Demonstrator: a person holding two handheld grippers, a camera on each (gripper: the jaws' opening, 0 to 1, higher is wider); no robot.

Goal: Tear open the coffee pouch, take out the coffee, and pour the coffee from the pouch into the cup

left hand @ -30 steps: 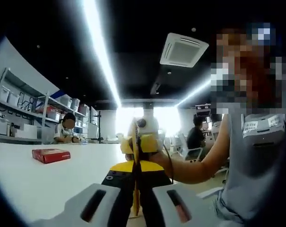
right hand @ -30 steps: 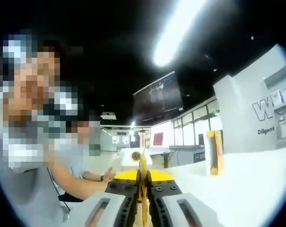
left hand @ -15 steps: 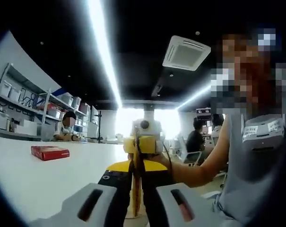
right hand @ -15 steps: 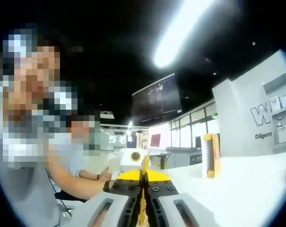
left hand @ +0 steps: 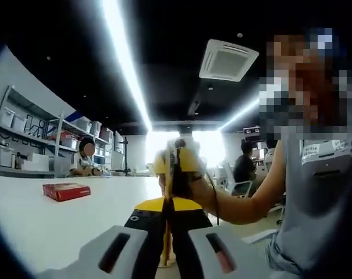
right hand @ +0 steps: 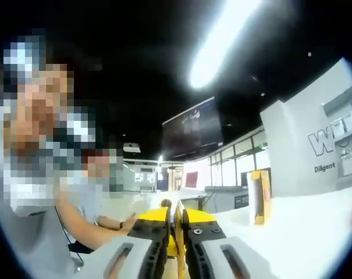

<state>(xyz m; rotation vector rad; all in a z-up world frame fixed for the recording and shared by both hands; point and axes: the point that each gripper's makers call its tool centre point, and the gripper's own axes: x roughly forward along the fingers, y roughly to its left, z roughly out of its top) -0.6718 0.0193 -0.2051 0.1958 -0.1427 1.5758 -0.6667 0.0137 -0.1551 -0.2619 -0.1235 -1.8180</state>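
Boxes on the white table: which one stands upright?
The tall yellow box in the right gripper view, standing on end; the red box in the left gripper view lies flat.

Dark ceiling [left hand: 164, 35], strip lights [left hand: 124, 64], wall shelving [left hand: 30, 139], perhaps bright windows [left hand: 164, 145]

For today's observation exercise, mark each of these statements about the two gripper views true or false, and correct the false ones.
1. The left hand-held gripper is shut on the coffee pouch. True.
2. The red box lies on the white table. True.
3. The right hand-held gripper is wide open. False: its jaws are closed on the pouch's thin yellow edge.
4. The yellow box lies flat. False: it stands upright on the table.
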